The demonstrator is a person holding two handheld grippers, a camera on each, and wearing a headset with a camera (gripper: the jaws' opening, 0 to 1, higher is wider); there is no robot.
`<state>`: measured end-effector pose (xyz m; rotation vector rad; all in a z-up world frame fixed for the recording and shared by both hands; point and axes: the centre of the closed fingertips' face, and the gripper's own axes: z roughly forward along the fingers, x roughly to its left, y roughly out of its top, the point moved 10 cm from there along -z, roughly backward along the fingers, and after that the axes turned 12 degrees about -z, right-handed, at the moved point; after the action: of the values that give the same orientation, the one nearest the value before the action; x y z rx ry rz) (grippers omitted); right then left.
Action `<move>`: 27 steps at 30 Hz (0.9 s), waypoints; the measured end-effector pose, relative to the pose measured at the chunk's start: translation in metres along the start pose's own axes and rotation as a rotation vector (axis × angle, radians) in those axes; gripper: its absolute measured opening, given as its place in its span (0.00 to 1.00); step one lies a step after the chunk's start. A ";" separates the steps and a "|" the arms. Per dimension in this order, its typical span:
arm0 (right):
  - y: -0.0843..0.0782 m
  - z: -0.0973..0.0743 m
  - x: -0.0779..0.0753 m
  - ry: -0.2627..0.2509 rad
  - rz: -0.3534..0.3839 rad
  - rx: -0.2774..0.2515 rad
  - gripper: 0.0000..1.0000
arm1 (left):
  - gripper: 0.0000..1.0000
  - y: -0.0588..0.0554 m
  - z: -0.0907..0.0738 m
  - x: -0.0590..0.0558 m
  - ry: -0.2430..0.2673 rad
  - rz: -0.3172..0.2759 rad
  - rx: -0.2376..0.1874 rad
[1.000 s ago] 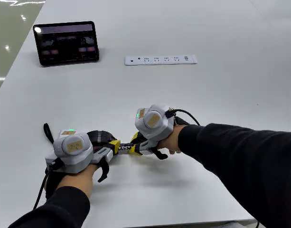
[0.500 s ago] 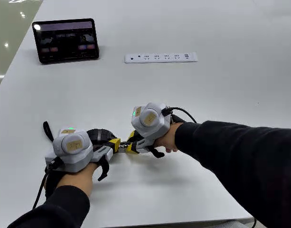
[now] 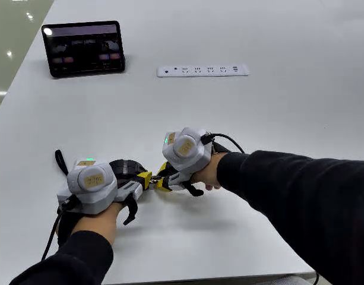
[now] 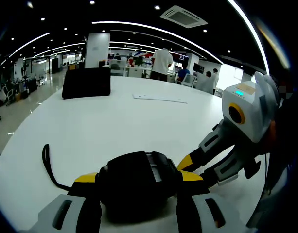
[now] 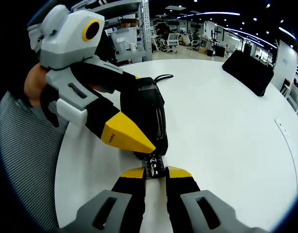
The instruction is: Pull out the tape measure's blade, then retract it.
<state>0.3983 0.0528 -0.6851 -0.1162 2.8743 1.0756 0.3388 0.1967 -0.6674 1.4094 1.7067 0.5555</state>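
The black tape measure (image 4: pixel 139 182) sits on the white table, clamped between the yellow-tipped jaws of my left gripper (image 4: pixel 139 177). In the head view its case (image 3: pixel 127 171) lies at the lower left, with my left gripper (image 3: pixel 137 181) shut around it. A very short piece of blade (image 5: pixel 153 167) sticks out of the case (image 5: pixel 148 116). My right gripper (image 5: pixel 154 173) is shut on the blade's tip, right against the case mouth. From above, my right gripper (image 3: pixel 159 184) meets the left one tip to tip. The case's black wrist strap (image 4: pixel 46 162) trails off to the left.
A dark tablet (image 3: pixel 82 50) stands at the far left of the table. A white power strip (image 3: pixel 202 71) lies at the far middle. A black cable (image 3: pixel 223 142) runs from my right gripper. The table's near edge (image 3: pixel 199 276) is close below the hands.
My right gripper has moved left toward the case, and the stretch of blade showing between the two grippers has shrunk to almost nothing. My left gripper and the case have stayed put.
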 end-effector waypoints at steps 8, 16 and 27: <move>0.003 0.003 0.001 0.001 0.000 -0.007 0.11 | 0.58 0.000 0.000 0.000 -0.004 -0.002 0.000; 0.004 0.004 0.001 0.003 -0.004 -0.012 0.11 | 0.58 0.000 0.000 0.000 -0.007 -0.001 0.002; 0.006 0.006 -0.001 0.009 -0.013 -0.008 0.11 | 0.58 0.001 0.000 0.001 -0.007 -0.002 0.003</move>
<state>0.3989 0.0615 -0.6854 -0.1404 2.8732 1.0868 0.3392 0.1975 -0.6672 1.4099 1.7044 0.5460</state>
